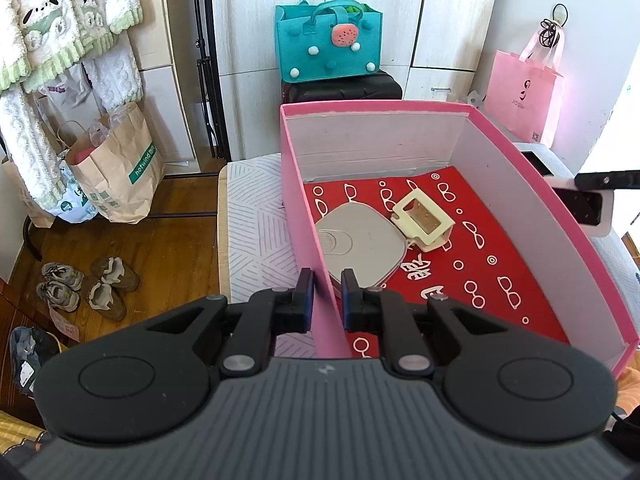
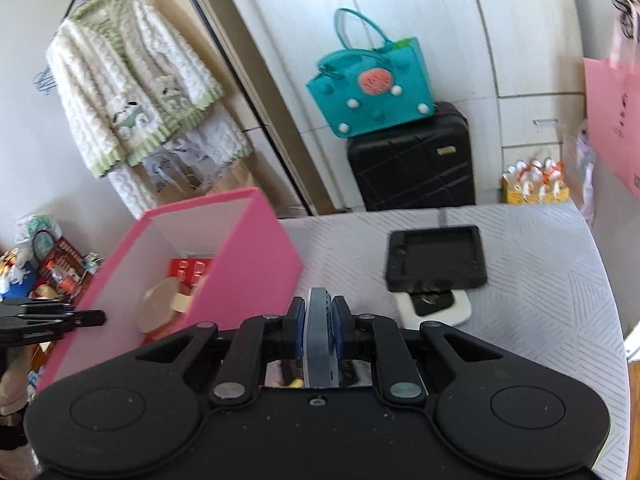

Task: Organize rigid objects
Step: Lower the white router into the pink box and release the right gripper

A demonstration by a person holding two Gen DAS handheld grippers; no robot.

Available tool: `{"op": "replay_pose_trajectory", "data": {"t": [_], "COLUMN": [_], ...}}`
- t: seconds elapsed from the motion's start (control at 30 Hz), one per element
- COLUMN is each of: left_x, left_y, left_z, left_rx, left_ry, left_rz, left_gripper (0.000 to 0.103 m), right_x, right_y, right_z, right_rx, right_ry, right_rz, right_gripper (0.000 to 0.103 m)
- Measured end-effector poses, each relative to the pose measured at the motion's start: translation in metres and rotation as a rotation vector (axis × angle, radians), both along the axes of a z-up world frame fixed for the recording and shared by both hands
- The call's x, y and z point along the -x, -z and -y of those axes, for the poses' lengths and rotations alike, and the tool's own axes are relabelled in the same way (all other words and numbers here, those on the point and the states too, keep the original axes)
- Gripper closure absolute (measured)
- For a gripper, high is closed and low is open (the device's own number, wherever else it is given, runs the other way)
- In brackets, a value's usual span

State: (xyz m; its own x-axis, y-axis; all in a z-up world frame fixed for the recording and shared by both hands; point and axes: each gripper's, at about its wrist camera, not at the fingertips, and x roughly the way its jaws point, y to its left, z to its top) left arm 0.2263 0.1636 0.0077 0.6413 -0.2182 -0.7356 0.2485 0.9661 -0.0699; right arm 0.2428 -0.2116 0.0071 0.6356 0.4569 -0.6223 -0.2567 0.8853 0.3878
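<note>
A pink box with white inner walls and a red patterned floor stands on the grey-patterned surface. Inside lie a grey rounded-square disc and a cream hair claw clip. My left gripper is shut on the box's left wall. My right gripper is shut on a flat blue-grey object, held on edge above the surface just right of the pink box. The right gripper's fingers show at the box's right side in the left wrist view.
A black square tray lies on the surface, partly over a white flat item. Behind are a teal bag on a black suitcase, a pink paper bag, hanging clothes, paper bags and shoes.
</note>
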Motion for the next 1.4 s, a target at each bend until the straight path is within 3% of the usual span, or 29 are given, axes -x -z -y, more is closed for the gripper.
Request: {"op": "replay_pose_trajectory", "data": {"t": [0.3, 0.47, 0.6, 0.93, 1.23, 1.4], "left_x": [0.000, -0.003, -0.004, -0.006, -0.005, -0.004], "left_y": [0.000, -0.002, -0.002, -0.004, -0.004, -0.003], "left_z": [0.002, 0.002, 0.002, -0.003, -0.005, -0.006], "left_rx": [-0.007, -0.012, -0.012, 0.007, 0.015, 0.019], "left_ry": [0.010, 0.025, 0.029, 0.027, 0.031, 0.035], "left_rz": [0.005, -0.012, -0.013, -0.031, -0.031, -0.030], "left_gripper": [0.090, 0.090, 0.090, 0.090, 0.090, 0.089], "right_x": [0.003, -0.003, -0.014, -0.046, -0.056, -0.042], "right_y": [-0.064, -0.086, -0.075, 0.006, 0.013, 0.013], "right_z": [-0.034, -0.064, -0.101, -0.192, -0.198, -0.211], "right_rx": [0.027, -0.021, -0.046, -0.078, 0.023, 0.300], "right_ry": [-0.104, -0.246, -0.369, -0.565, -0.537, -0.497], "right_rz": [0.128, 0.114, 0.032, -0.283, -0.277, -0.136], "right_gripper": [0.085, 0.085, 0.085, 0.085, 0.082, 0.073]}}
